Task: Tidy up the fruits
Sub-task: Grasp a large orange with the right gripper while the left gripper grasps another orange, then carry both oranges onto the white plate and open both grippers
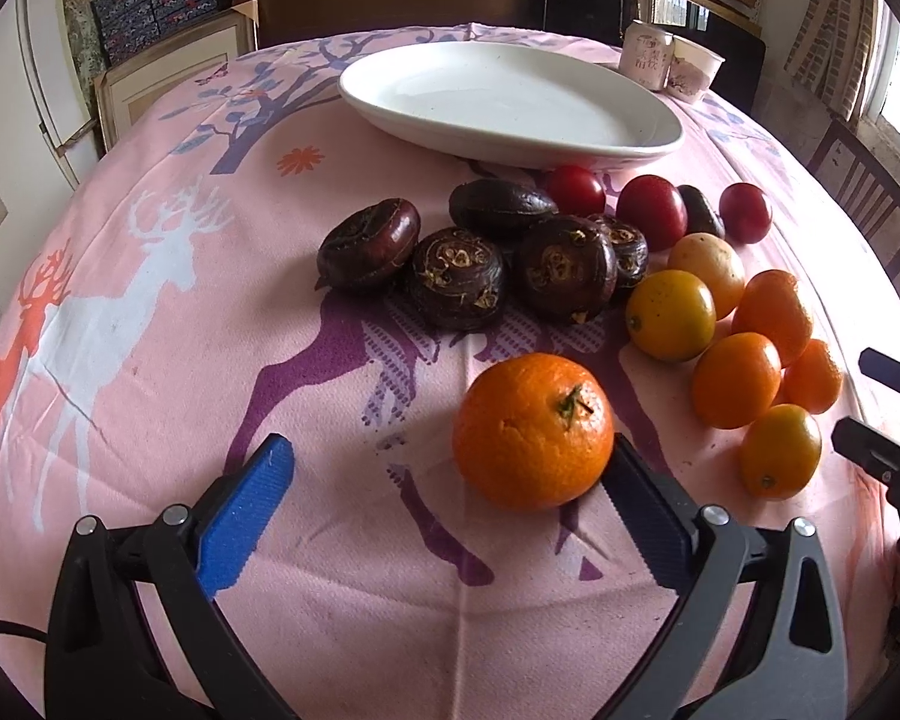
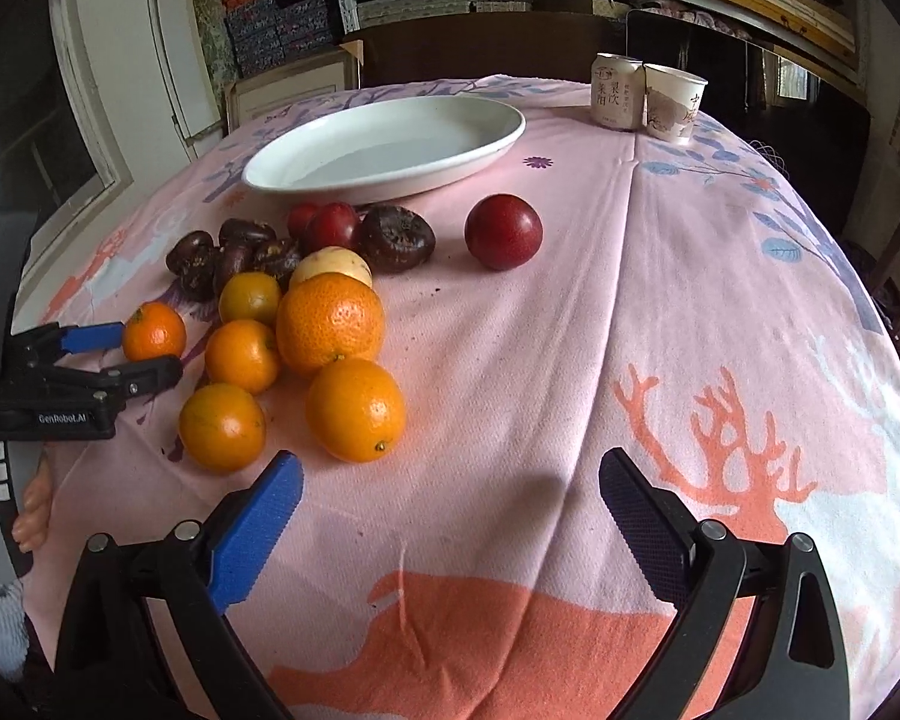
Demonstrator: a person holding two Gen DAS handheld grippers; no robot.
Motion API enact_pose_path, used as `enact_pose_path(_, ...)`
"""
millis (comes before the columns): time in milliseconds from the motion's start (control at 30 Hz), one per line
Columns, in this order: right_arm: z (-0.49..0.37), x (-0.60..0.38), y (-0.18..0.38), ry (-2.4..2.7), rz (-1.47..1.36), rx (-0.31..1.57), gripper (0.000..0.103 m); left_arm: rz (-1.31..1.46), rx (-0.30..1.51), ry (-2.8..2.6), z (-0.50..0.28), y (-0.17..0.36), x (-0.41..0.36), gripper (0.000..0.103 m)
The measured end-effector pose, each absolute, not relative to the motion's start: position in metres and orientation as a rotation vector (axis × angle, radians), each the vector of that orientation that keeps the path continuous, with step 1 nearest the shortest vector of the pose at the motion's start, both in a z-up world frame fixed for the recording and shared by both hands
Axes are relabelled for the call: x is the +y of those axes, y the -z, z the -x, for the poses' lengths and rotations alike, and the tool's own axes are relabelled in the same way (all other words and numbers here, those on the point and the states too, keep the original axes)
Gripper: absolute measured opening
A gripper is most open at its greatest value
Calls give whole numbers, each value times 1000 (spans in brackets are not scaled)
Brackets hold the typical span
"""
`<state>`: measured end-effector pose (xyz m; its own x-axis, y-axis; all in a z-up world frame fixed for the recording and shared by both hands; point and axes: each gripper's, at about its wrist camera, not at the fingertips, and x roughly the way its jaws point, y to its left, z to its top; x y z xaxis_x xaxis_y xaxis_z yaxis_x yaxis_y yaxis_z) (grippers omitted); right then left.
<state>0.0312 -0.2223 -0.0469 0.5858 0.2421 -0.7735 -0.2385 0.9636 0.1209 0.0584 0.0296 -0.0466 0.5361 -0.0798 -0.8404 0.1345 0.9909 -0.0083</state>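
Note:
A small orange mandarin (image 1: 533, 429) lies on the pink cloth between the fingers of my open left gripper (image 1: 450, 468); its right finger touches the fruit, the left finger stands apart. It also shows in the right wrist view (image 2: 153, 331). Behind it lie several dark water chestnuts (image 1: 456, 276), red plums (image 1: 651, 210) and orange kumquats (image 1: 735, 378). An empty white oval plate (image 1: 510, 102) sits at the back. My right gripper (image 2: 450, 480) is open and empty over bare cloth, right of the kumquats (image 2: 354, 408). One plum (image 2: 503, 231) lies alone.
A drink can (image 2: 615, 93) and a paper cup (image 2: 672, 102) stand at the far edge of the table. Chairs and shelves surround the table. The tablecloth (image 2: 660, 312) is pink with deer prints. The right gripper's fingers show at the right edge of the left wrist view (image 1: 888, 414).

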Motion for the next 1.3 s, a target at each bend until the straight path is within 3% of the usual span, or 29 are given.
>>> enact_pose_path(67,-38,-219,50,-302,-21,931,88,-62,987,146,-57,45,27,99)
enact_pose_path(267,-42,-211,50,-314,-2,933,79,-52,941,184,-53,39,23,99)
enact_pose_path(367,-43,-207,49,-334,-5,925,66,-52,941,198,-53,39,21,98)
enact_pose_path(433,-46,-205,48,-341,-9,928,55,-45,939,209,-52,39,22,89)
enact_pose_path(467,-47,-203,48,-345,-8,930,46,-41,941,217,-52,39,22,79)
enact_pose_path(567,-47,-201,48,-351,-5,930,38,-39,953,239,-51,40,21,73)
enact_pose_path(767,-48,-202,49,-362,-19,931,37,-75,961,250,-50,42,14,74)
enact_pose_path(833,-48,-204,49,-369,-34,931,37,-65,959,248,-50,42,16,80)
enact_pose_path(900,-48,-207,49,-383,-57,931,37,-36,945,237,-49,39,21,96)
enact_pose_path(967,-49,-210,49,-398,-81,932,36,-18,924,222,-48,35,27,99)
enact_pose_path(1167,-51,-217,51,-424,-142,935,37,17,906,165,-50,33,37,98)
enact_pose_path(1233,-51,-218,51,-428,-152,935,37,-8,902,140,-50,32,35,91)
enact_pose_path(1300,-51,-218,51,-430,-157,935,37,6,938,200,-52,37,30,67)
